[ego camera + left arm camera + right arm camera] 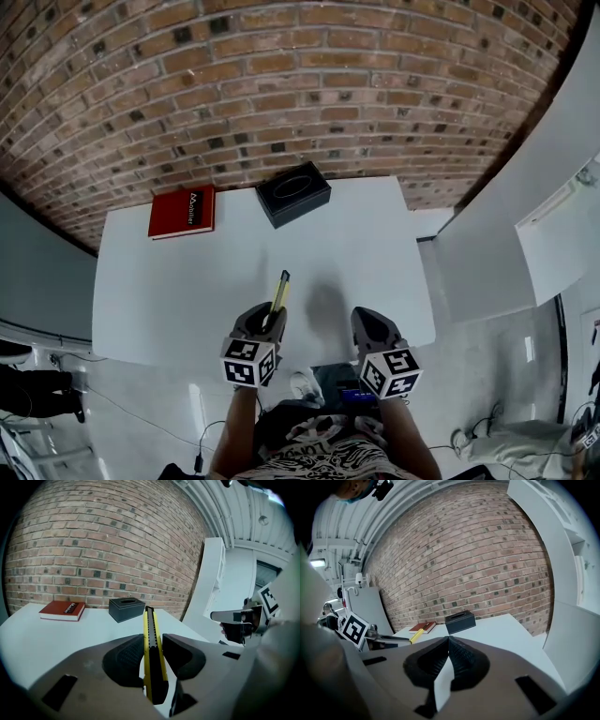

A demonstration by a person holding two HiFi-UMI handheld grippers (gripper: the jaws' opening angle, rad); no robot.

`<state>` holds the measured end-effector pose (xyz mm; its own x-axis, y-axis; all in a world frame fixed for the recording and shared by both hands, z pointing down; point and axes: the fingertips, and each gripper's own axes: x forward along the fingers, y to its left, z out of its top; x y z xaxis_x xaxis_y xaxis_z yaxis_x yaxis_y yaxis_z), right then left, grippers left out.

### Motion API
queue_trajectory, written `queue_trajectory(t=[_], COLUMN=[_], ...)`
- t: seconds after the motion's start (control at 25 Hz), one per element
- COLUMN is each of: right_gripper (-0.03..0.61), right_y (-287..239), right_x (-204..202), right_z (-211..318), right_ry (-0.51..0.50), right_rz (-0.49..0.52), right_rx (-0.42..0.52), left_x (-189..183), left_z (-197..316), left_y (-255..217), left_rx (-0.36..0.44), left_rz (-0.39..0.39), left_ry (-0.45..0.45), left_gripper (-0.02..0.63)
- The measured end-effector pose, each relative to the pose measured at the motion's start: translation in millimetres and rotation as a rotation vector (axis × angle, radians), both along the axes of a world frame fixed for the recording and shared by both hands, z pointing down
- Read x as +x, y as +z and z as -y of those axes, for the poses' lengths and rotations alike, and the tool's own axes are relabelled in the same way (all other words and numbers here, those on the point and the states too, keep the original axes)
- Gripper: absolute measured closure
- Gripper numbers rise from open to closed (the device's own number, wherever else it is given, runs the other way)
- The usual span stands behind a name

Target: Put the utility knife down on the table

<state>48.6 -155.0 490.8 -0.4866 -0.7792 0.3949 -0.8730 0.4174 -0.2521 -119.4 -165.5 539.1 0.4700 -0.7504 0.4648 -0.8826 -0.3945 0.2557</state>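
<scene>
A yellow and black utility knife (152, 648) is clamped between the pads of my left gripper (151, 656), its tip pointing out toward the far side of the white table (187, 281). From the head view the knife (279, 292) sticks forward from the left gripper (267, 323) above the table's near part. My right gripper (368, 328) is shut with nothing in it, its pads (459, 656) pressed together, hovering at the table's near edge to the right of the left one. The knife (416, 635) also shows at the left of the right gripper view.
A red book (182, 211) lies at the table's far left. A black tissue box (293, 192) stands at the far middle, against a brick wall (281, 84). White panels (525, 216) stand to the right of the table. A person's legs and shoe (305, 386) are below the near edge.
</scene>
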Motion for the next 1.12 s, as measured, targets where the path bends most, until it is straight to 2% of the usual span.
queue_trajectory(t=[0.32,0.48,0.76,1.12], right_gripper=[0.578,0.578,0.578,0.578], right_y=[24,39,64,81], right_x=[12,22,44,53], right_z=[14,18,21,28], right_ry=[-0.006,-0.005,0.021,0.029], right_rz=[-0.025,-0.073,-0.093,-0.103], right_rx=[-0.069,-0.089,-0.140,-0.178], left_x=[13,16,24,33], left_z=[13,16,16,19], left_y=[30,46,75,106], left_rx=[-0.066,-0.104,-0.156,-0.207], left_rz=[0.002,-0.009,0.021,0.069], left_ry=[0.000,-0.015,-0.003,0.023], left_gripper=[0.485,0.485,0.485,0.485])
